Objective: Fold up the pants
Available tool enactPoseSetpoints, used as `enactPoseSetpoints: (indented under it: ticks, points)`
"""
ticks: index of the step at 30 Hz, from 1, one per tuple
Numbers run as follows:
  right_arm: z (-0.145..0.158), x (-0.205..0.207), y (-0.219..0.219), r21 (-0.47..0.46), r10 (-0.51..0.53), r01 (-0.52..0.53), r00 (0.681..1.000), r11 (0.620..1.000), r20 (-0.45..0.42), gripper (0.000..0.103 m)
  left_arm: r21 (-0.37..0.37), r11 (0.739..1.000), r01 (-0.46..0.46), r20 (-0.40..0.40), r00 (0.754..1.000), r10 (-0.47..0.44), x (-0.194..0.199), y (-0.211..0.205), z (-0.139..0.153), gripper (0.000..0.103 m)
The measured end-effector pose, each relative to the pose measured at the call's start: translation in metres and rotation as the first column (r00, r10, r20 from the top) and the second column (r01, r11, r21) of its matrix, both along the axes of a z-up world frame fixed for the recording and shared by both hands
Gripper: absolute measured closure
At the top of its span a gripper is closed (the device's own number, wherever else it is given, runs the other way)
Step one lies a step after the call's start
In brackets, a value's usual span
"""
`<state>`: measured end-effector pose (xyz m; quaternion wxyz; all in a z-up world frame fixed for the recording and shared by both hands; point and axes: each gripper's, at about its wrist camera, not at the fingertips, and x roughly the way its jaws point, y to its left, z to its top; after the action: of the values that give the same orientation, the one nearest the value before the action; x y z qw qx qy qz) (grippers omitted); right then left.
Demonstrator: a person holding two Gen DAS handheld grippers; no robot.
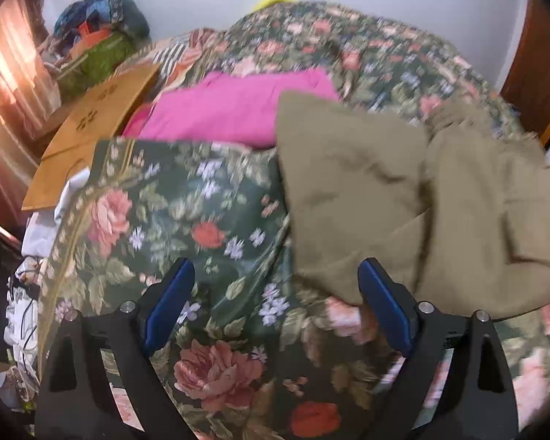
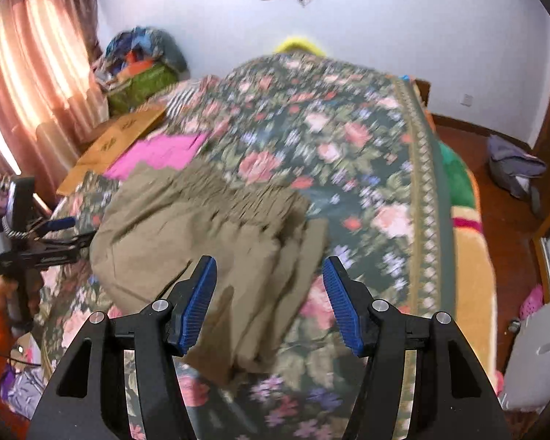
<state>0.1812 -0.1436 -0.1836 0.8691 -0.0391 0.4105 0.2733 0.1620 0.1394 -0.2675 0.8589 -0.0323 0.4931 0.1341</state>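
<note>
Olive pants [image 2: 201,242] lie (seemingly folded) on the floral bedspread [image 1: 172,220]; left gripper [image 1: 277,304] and right gripper [image 2: 269,304] gape empty.

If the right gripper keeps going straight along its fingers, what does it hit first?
Most likely the olive pants, bunched on the floral bedspread. The right gripper is open and empty above them; depth is unclear.

Bed [image 2: 366,168] under a dark floral cover, laundry on top

Olive pants [image 2: 209,242] lie crumpled toward the bed's near left part; a folded pink garment [image 2: 157,156] lies beyond them by the left edge, beside a flat brown cardboard sheet [image 2: 117,135].
</note>
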Motion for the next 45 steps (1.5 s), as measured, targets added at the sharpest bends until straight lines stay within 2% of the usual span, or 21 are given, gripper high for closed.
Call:
enactPoseSetpoints:
  ticks: [5, 7, 10, 13, 17, 20, 25, 29, 33, 38, 45]
  points:
    - [-0.034, 0.001, 0.010, -0.105, -0.015, 0.011, 0.999, 0.994, -0.043, 0.047, -0.049, 0.998, -0.041, -0.016, 0.999, 0.041, -0.011, 0.018, -0.006, 0.012]
    - [-0.031, 0.000, 0.001, -0.073, -0.037, 0.033, 0.998, 0.997, -0.051, 0.047, -0.031, 0.999, -0.043, -0.007, 0.999, 0.043, -0.015, 0.021, 0.002, 0.013]
    - [-0.020, -0.002, -0.005, -0.089, -0.058, 0.056, 0.998, 0.994, -0.014, 0.047, -0.042, 0.999, -0.030, 0.048, 0.998, 0.032, -0.014, 0.022, 0.027, 0.013]
    - [-0.008, 0.002, -0.008, -0.081, -0.055, 0.056, 0.998, 0.995, 0.022, 0.047, -0.071, 0.997, 0.014, 0.111, 0.994, -0.006, -0.003, 0.014, 0.051, 0.013]
    - [-0.003, 0.018, -0.001, -0.068, -0.043, 0.046, 0.998, 0.997, 0.047, 0.047, -0.109, 0.985, 0.131, 0.167, 0.980, -0.112, 0.034, -0.015, 0.069, 0.013]
    - [-0.007, 0.031, 0.010, -0.059, -0.014, 0.017, 0.999, 0.998, 0.041, 0.047, -0.167, 0.964, 0.209, 0.147, 0.972, -0.185, 0.064, -0.039, 0.064, 0.013]
    - [-0.019, 0.051, 0.025, -0.053, 0.032, -0.031, 0.999, 0.998, 0.004, 0.047, -0.141, 0.953, 0.269, 0.065, 0.963, -0.263, 0.102, -0.067, 0.036, 0.013]
    - [-0.036, 0.062, 0.030, -0.094, 0.066, -0.069, 0.997, 0.993, -0.035, 0.047, -0.151, 0.950, 0.275, 0.013, 0.961, -0.276, 0.121, -0.067, 0.016, 0.012]
    - [-0.047, 0.065, 0.030, -0.132, 0.090, -0.094, 0.995, 0.987, -0.032, 0.047, -0.153, 0.945, 0.288, 0.001, 0.956, -0.292, 0.127, -0.062, 0.007, 0.011]
    - [-0.046, 0.070, 0.025, -0.121, 0.081, -0.088, 0.995, 0.989, -0.058, 0.046, -0.127, 0.950, 0.286, 0.005, 0.958, -0.288, 0.125, -0.060, 0.017, 0.012]
    - [-0.019, 0.056, 0.008, -0.120, 0.032, -0.033, 0.999, 0.992, -0.007, 0.044, -0.116, 0.960, 0.255, 0.054, 0.967, -0.251, 0.096, -0.028, 0.046, 0.012]
